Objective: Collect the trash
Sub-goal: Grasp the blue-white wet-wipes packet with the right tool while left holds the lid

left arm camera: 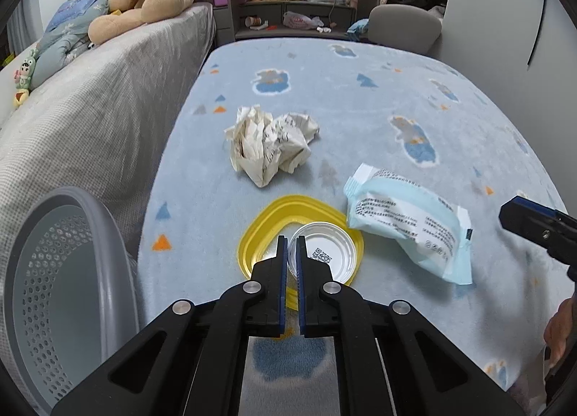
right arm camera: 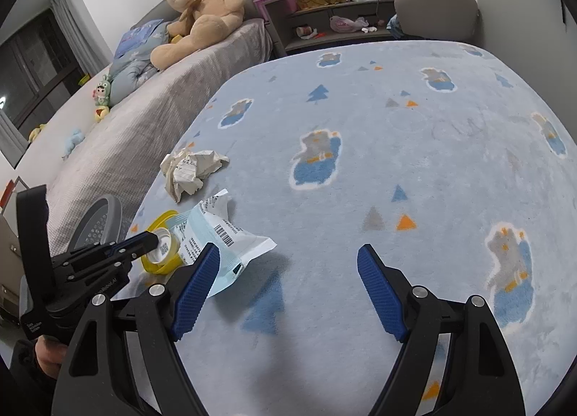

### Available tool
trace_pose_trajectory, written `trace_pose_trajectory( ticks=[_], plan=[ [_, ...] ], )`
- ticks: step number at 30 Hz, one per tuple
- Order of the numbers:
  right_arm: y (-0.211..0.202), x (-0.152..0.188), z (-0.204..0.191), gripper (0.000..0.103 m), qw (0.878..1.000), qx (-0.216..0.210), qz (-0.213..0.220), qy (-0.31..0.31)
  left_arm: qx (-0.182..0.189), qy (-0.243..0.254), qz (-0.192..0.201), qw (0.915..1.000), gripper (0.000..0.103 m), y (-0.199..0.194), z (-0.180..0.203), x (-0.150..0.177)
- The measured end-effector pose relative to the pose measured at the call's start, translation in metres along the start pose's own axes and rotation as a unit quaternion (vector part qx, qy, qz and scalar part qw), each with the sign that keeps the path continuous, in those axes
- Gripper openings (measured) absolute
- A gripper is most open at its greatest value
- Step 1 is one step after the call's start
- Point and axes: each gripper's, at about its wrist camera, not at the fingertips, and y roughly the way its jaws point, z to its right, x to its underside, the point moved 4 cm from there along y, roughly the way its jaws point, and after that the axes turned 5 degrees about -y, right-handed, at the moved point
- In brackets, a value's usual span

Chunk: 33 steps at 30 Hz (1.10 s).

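1. Your left gripper (left arm camera: 291, 241) is pinched on the rim of the yellow lid (left arm camera: 259, 232) near the blanket's (left arm camera: 378, 98) front-left edge — basket (left arm camera: 65, 271) just beside.
2. Your right gripper (right arm camera: 288, 257) hangs spread, empty — the blue wrapper (left arm camera: 407, 225) touches the lid.
3. The crumpled paper (left arm camera: 270, 144) lies farther in.

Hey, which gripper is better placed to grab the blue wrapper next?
Right. The right gripper is open and empty, with the blue wrapper just beside its left finger. The left gripper is already shut on the rim of the yellow lid.
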Motion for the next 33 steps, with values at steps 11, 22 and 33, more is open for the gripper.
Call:
trace_pose_trajectory(
  ticks=[11, 22, 33],
  plan=[
    [0.019, -0.005, -0.04, 0.082, 0.997, -0.008, -0.026, -0.068, -0.006, -0.016, 0.045, 0.9988, 0.005, -0.037, -0.016, -0.007],
    [0.065, -0.015, -0.065, 0.088, 0.986, 0.0, -0.084, -0.147, -0.011, -0.04, 0.055, 0.9976, 0.005, -0.052, -0.039, -0.002],
    [0.066, -0.008, -0.067, 0.058, 0.984, 0.003, -0.098, -0.147, -0.012, -0.055, 0.063, 0.9964, 0.005, -0.062, -0.051, -0.002]
  ],
)
